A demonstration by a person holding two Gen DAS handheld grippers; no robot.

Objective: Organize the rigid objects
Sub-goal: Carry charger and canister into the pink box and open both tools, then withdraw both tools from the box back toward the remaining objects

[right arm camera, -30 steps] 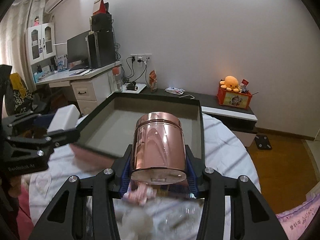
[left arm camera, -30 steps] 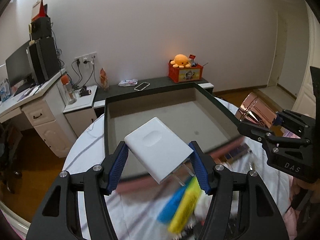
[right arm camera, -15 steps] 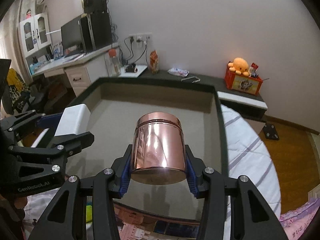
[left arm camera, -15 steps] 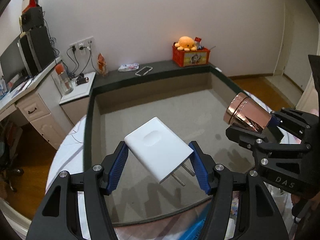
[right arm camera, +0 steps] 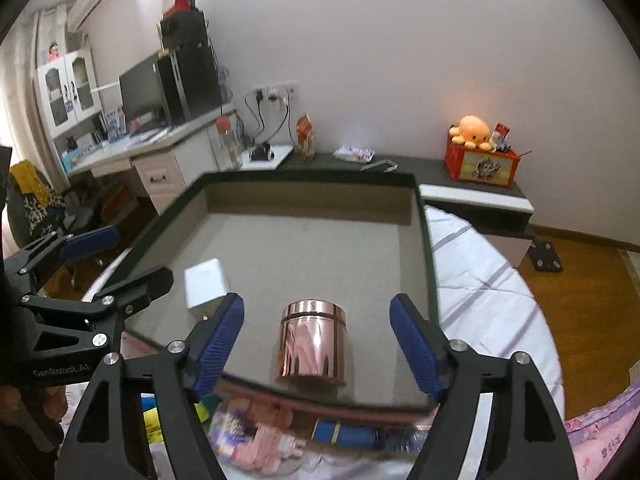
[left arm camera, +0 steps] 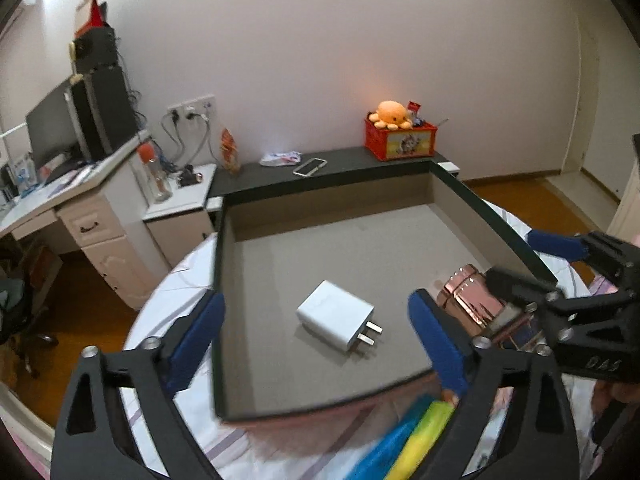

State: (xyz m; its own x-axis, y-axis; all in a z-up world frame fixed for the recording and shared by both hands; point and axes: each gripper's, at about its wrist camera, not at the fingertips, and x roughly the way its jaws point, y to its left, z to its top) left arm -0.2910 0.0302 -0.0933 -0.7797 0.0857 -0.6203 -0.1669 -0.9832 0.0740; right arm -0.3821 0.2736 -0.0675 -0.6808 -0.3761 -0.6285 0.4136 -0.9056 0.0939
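Two things lay inside the tray (left arm camera: 496,232): a white charger (left arm camera: 335,317) flat near its middle, prongs toward the camera, and a copper jar (right arm camera: 313,342) upright near the front right corner. Both were apart from each other. The left gripper (left arm camera: 316,340) hung spread wide over the front rim, gripping nothing. The right gripper (right arm camera: 316,340) was likewise released, its blue pads (right arm camera: 412,344) clear of the jar on either side.
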